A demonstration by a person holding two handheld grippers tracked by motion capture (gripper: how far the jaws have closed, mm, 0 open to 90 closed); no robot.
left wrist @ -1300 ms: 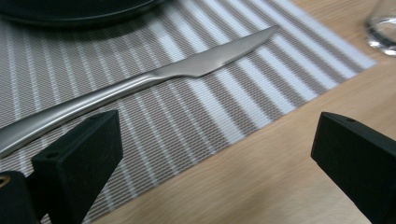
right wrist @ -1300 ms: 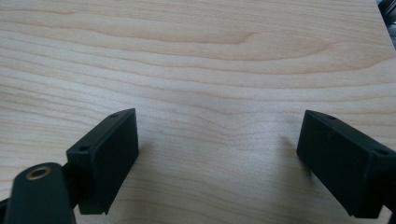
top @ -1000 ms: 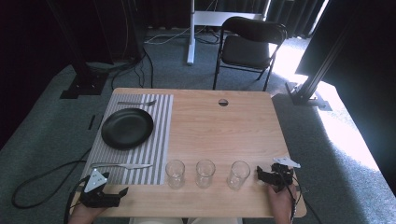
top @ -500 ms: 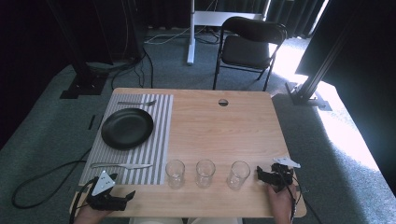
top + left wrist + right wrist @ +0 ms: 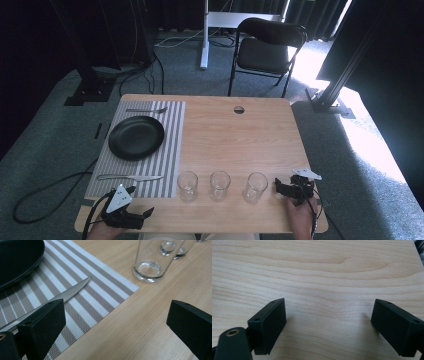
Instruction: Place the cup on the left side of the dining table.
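Note:
Three empty clear glasses [image 5: 187,186] [image 5: 219,185] [image 5: 256,187] stand in a row near the table's front edge. Left of them a striped placemat [image 5: 170,150] carries a black plate [image 5: 136,137], a fork [image 5: 146,110] and a knife [image 5: 130,177]. My left gripper [image 5: 140,202] is open at the front left corner, just in front of the knife. In the left gripper view its gripper [image 5: 115,325] is empty, with the knife [image 5: 70,292] past the left jaw and the nearest glass [image 5: 150,260] ahead. My right gripper [image 5: 278,188] is open beside the rightmost glass, over bare wood [image 5: 328,325].
A round cable hole [image 5: 239,109] sits near the table's far edge. A black folding chair [image 5: 265,50] stands beyond the table. Cables [image 5: 45,195] trail on the carpet at the left. The wooden tabletop [image 5: 240,145] is bare between the placemat and the right edge.
My left gripper has slid a little to the right and toward the table's front edge. The right gripper and the objects on the table have stayed put.

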